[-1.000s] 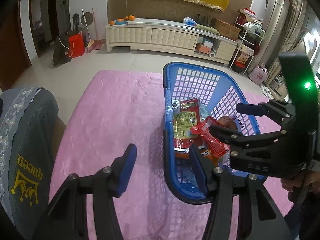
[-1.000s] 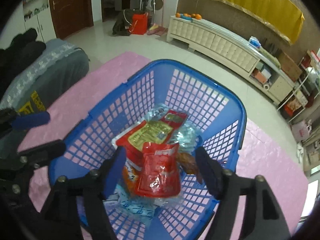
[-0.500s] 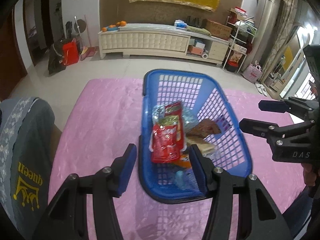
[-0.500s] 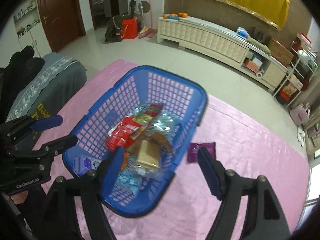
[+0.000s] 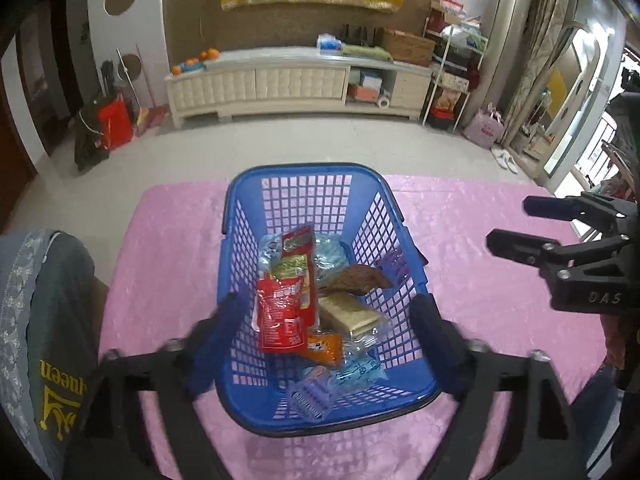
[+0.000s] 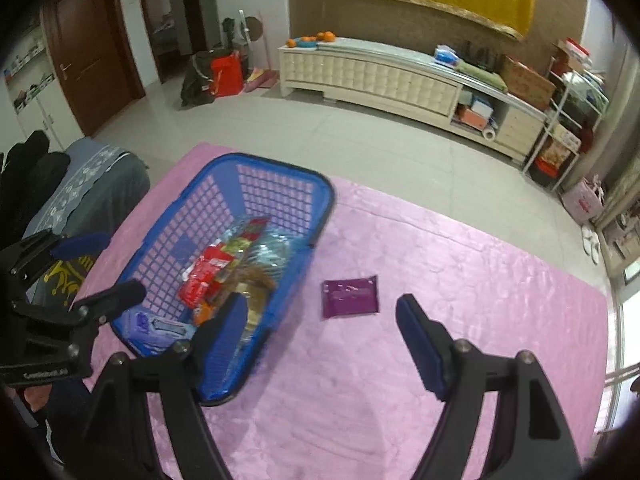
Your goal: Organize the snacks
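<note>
A blue mesh basket (image 5: 308, 170) stands on the pink tablecloth (image 5: 172, 248) and holds several snack packets, a red packet (image 5: 280, 312) on top. My left gripper (image 5: 328, 332) hovers above the basket's near end. Its jaws are opening, its fingers are blurred, and nothing is held between them. In the right wrist view the basket (image 6: 280, 164) is at the left. A purple packet (image 6: 350, 296) lies flat on the cloth just right of the basket. My right gripper (image 6: 324, 340) hangs above the cloth near that packet, jaws opening and empty. Each gripper also shows in the other's view: right gripper (image 5: 514, 222), left gripper (image 6: 108, 266).
A chair back in a grey cover (image 5: 40, 320) with yellow lettering stands at the table's left edge. The pink cloth (image 6: 480, 280) stretches to the right of the basket. Beyond the table's far edge are a tiled floor and a long white cabinet (image 5: 280, 84).
Both grippers have pulled back and up from the basket. The left jaws have spread wider. The right gripper has swung right, off the basket, and the purple packet has come into view.
</note>
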Action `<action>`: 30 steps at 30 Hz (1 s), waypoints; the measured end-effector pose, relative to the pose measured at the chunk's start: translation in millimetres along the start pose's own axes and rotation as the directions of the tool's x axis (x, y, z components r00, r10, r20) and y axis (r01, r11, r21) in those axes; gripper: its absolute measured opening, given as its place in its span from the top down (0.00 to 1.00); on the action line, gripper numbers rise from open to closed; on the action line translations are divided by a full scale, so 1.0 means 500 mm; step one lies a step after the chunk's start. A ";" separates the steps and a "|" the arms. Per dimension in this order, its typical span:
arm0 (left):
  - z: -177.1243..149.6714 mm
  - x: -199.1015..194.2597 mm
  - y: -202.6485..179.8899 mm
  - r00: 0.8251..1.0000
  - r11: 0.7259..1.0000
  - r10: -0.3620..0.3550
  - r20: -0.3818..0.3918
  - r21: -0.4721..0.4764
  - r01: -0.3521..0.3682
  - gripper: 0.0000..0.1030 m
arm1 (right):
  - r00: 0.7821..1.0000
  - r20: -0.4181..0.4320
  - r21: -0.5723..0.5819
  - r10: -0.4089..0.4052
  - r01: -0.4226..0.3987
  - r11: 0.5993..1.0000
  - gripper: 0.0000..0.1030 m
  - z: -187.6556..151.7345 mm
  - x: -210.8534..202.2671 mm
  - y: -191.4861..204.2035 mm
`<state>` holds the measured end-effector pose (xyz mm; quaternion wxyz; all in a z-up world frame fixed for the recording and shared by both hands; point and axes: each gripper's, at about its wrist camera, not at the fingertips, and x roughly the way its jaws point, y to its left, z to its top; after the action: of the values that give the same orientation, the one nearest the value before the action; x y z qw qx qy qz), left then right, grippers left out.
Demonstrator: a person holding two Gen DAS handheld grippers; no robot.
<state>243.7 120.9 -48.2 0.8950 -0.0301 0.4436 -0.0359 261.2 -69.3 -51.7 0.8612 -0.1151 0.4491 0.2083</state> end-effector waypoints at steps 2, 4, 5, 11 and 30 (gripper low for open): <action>0.014 0.012 -0.003 1.000 1.000 0.024 -0.012 0.006 -0.024 0.16 | 1.000 -0.013 0.024 -0.003 0.003 1.000 0.13 0.005 0.005 -0.022; 0.027 0.027 -0.005 0.999 1.000 0.030 -0.026 -0.001 -0.030 0.15 | 1.000 -0.026 0.047 0.000 0.002 0.999 0.09 0.009 0.012 -0.040; 0.034 0.035 -0.005 0.999 0.999 0.032 -0.034 -0.009 -0.032 0.10 | 1.000 -0.027 0.061 0.005 -0.003 0.998 0.07 0.012 0.017 -0.049; 0.066 0.109 0.000 0.990 0.998 0.059 -0.132 -0.027 -0.063 0.00 | 0.998 -0.049 0.086 -0.030 0.034 0.996 0.00 0.023 0.062 -0.078; 0.104 0.227 0.007 0.954 0.988 0.137 -0.268 -0.033 -0.151 0.00 | 0.964 -0.251 -0.021 -0.089 0.087 0.996 0.00 -0.023 0.310 -0.119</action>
<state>353.6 115.3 -106.9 0.8268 -0.0163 0.5610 0.0377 359.6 -86.8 -185.0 0.8052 -0.1645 0.5481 0.1558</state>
